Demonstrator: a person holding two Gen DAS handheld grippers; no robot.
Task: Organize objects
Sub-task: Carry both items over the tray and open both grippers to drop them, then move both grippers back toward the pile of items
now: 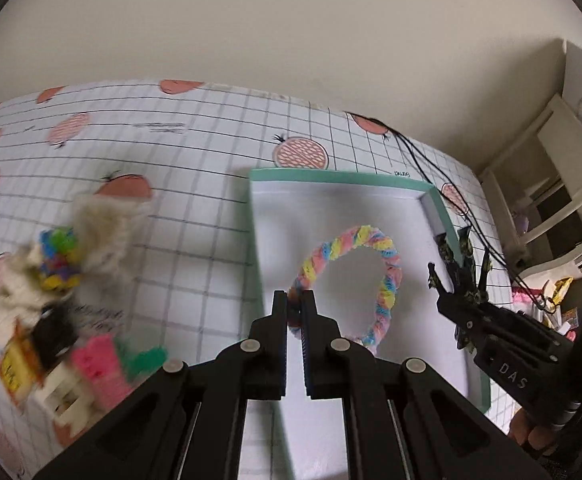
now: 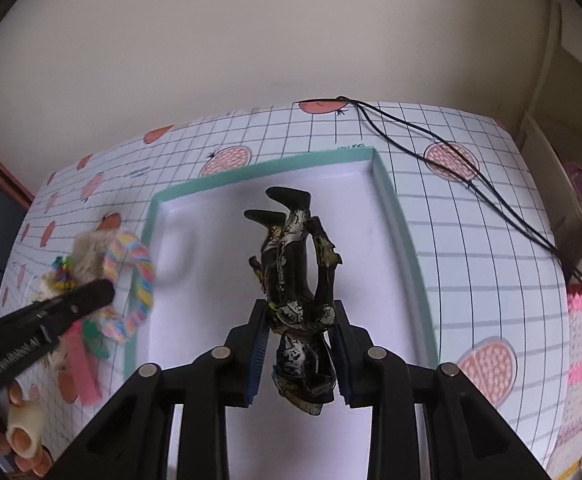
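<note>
1. Left gripper [image 1: 294, 298]: jaws closed on a pastel twisted ring [image 1: 355, 280] held over the teal-rimmed box [image 1: 441, 208].
2. Right gripper [image 1: 449, 280]: grips a dark figurine [image 1: 465, 264] at the box's right edge.
3. Blurred toy pile [image 1: 59, 300] on the gridded worktop [image 1: 195, 208], left.

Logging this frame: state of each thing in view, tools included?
Left tool: shut on the pastel ring.
Pastel ring: held over the box.
Right tool: shut on the dark figurine.
Dark figurine: held upside down, boots away from the camera, over the box.
Box: open, nothing seen lying inside.
Toy pile: on the cloth, outside the box.
</note>
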